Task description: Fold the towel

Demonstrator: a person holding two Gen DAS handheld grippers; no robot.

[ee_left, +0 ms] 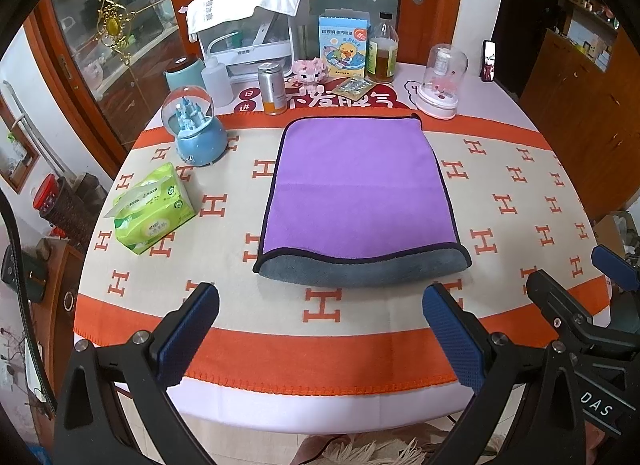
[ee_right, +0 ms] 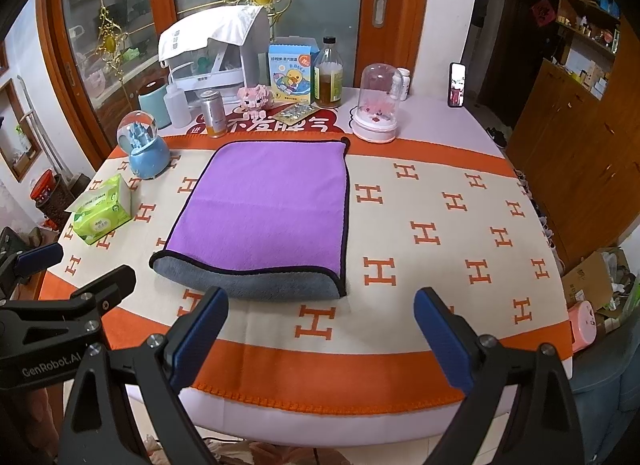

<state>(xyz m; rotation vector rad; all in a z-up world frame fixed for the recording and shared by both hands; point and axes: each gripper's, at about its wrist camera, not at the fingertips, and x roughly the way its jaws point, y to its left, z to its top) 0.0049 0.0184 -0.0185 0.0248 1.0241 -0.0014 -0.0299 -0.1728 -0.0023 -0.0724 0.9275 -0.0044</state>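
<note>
towel: the purple towel (ee_left: 362, 201) lies flat at the centre of both frames on the orange-and-cream tablecloth (ee_left: 320, 341), folded over once already, its grey underside showing as a rolled band along the near edge.
left gripper: the left gripper (ee_left: 320, 329) hangs at the bottom of its frame, jaws spread wide and holding nothing, short of the towel's near edge.
right gripper: the right gripper (ee_right: 320, 329) is likewise wide and empty, low in its frame, with the towel's near right corner just above its left finger.
step in hand: judged to be the approach for the next fold.
how to do it well: take one near corner with each gripper, pinching both layers together so that the grey one does not slip out, then lift evenly and carry the edge straight to the far hem.
watch: the snow globe (ee_left: 196, 133) and tissue pack (ee_left: 154, 209) stand left of the towel; keep the sweep clear of them.
doubt: the fisheye bends the edges, so whether the layers align squarely is hard to tell.
</note>
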